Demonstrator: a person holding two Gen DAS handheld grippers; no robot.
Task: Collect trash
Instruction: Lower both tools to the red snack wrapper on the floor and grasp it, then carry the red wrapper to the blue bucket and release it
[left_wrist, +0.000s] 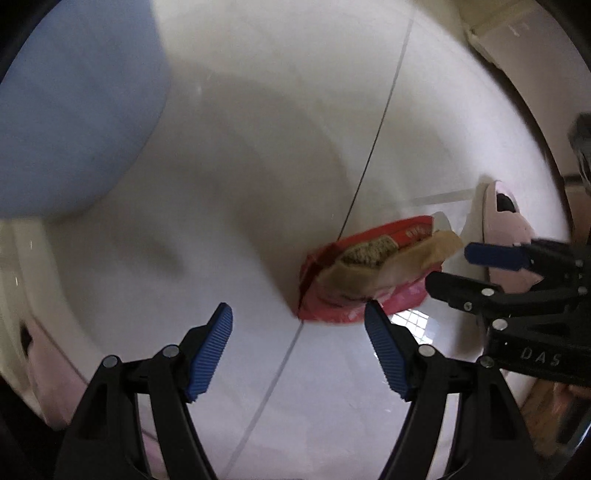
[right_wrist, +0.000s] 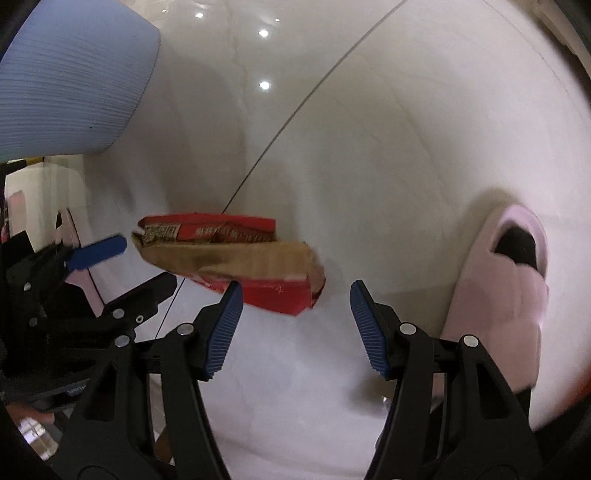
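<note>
Red snack wrapper lies crumpled on the white tiled floor, between a pink slipper and the blue bin. Left gripper and right gripper both spread, nothing between the pads. Risk: both converge on one wrapper and collide, or a pad skids the light foil across the glossy tile.
</note>
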